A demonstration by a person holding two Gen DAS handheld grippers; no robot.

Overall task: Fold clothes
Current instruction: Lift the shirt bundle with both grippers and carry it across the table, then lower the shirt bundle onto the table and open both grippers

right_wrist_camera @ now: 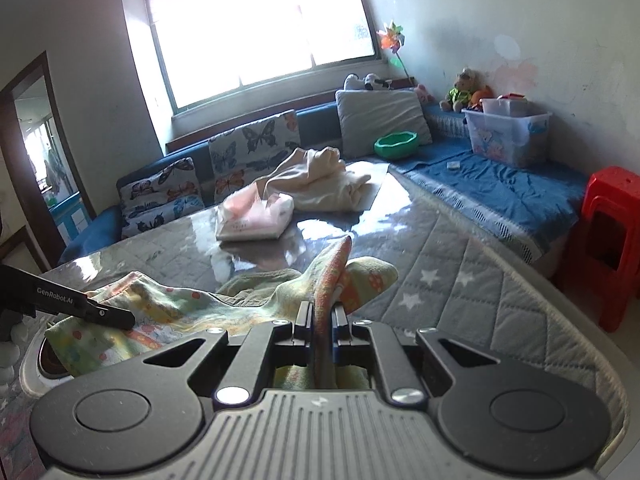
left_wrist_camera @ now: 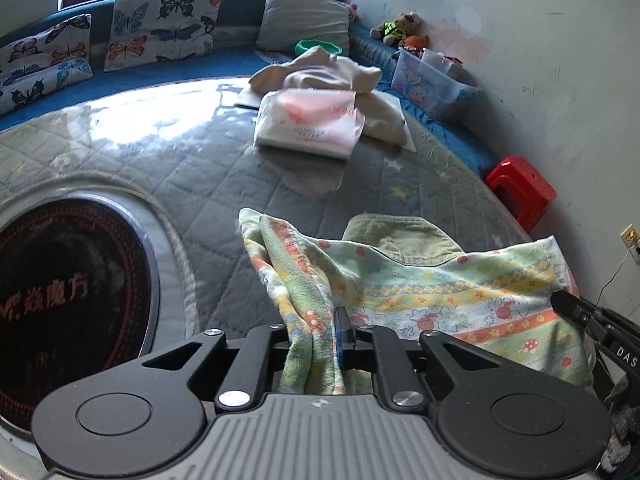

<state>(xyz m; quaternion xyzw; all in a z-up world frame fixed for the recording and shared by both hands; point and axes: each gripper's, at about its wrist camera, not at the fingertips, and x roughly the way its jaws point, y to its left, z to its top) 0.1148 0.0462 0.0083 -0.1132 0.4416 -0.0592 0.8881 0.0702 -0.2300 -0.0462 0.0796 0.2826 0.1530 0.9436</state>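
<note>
Patterned towel [left_wrist_camera: 460,296] spans the quilted counter's [left_wrist_camera: 192,168] near edge, left hand-held gripper [left_wrist_camera: 320,332] and right hand-held gripper [right_wrist_camera: 322,320] each clamped on a bunched corner; risk: uneven lowering skews fold, thin pinch slips.

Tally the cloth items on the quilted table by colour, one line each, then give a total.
Patterned green and orange towel, held by both grippers: 1
Olive-green garment under it: 1
Pink and white folded piece: 1
Cream pile, too bunched to split: 1
Total: 4
</note>
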